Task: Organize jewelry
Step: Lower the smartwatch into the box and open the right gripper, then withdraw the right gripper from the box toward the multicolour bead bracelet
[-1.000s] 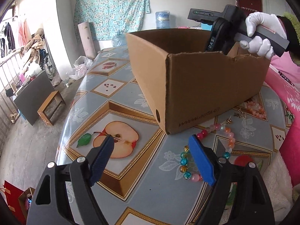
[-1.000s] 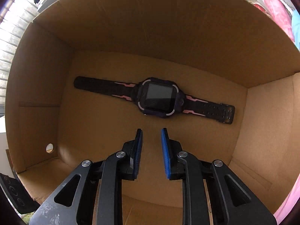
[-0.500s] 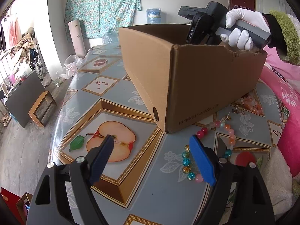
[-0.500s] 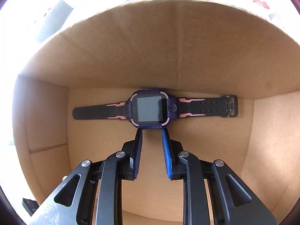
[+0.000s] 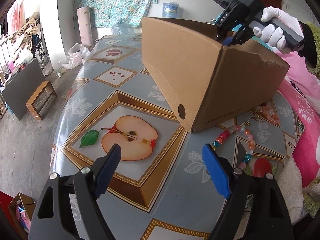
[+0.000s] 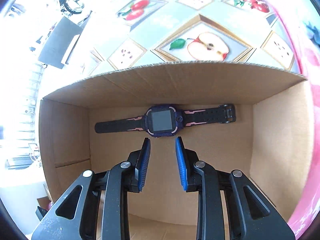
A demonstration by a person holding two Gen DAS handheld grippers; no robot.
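A dark purple square-faced smartwatch with a black and pink strap (image 6: 163,120) lies flat, strap extended, on the floor of the open brown cardboard box (image 6: 280,140), close against the far wall. The right tool (image 6: 162,143) hangs above the box interior with its blue-padded jaws parted by a narrow gap, holding nothing, tips apart from the watch. In the left wrist view the same tool (image 5: 230,39), held by a white-gloved hand (image 5: 274,28), sits at the box rim (image 5: 180,60). The left tool (image 5: 162,152) stands wide open and empty over the table with a fruit-print oilcloth (image 5: 128,138). A string of multicoloured glass beads (image 5: 236,132) lies on the table just beside the box's near corner.
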